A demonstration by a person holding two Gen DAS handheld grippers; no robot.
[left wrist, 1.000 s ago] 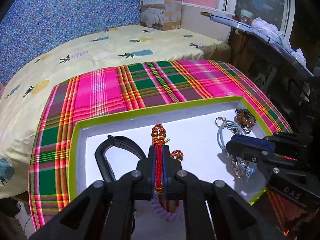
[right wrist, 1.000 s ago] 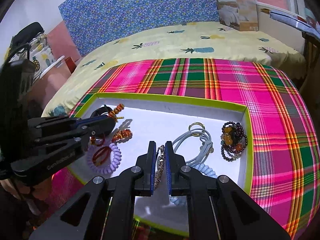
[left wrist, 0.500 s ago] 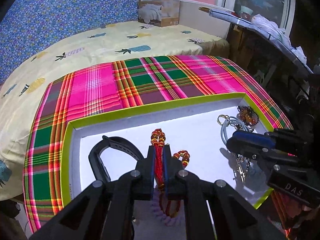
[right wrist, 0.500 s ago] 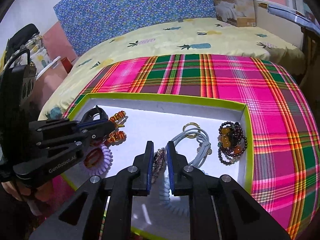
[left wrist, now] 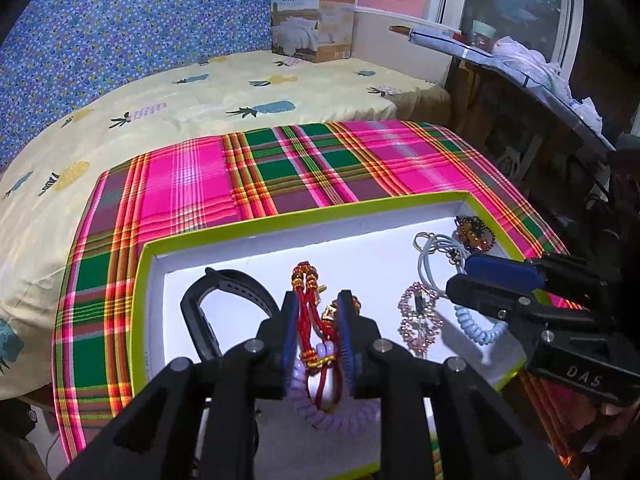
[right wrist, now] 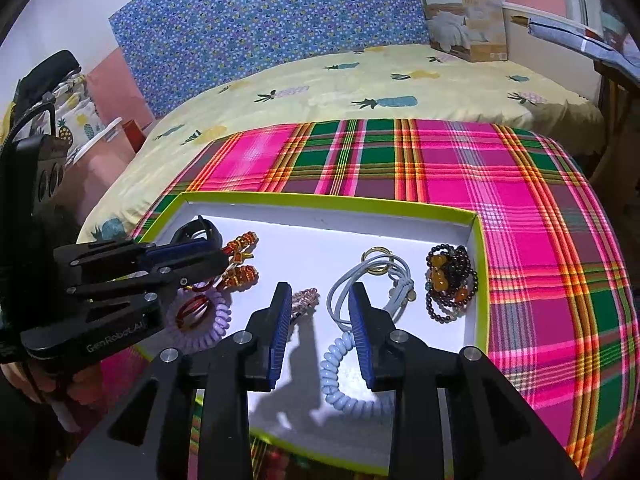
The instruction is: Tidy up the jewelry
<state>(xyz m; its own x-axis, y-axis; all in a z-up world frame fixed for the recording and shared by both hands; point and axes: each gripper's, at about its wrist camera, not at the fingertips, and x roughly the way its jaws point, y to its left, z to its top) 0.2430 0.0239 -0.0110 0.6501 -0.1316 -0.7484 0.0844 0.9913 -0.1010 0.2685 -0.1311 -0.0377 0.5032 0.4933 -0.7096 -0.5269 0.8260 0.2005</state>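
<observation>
Both claws (left wrist: 318, 304) (right wrist: 320, 300) newly parted, bracelets released.

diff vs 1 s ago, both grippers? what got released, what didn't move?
Both jaws have just been opening. The left gripper let go of the red beaded cord, which still lies between its open pads. The right gripper released the pink bead chain, now lying in the green-rimmed tray. Unchanged: dark bead bracelet, black band, both coil ties.

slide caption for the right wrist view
Right gripper, jaws just opened, poised over a pink beaded bracelet lying in the green-rimmed tray.
</observation>
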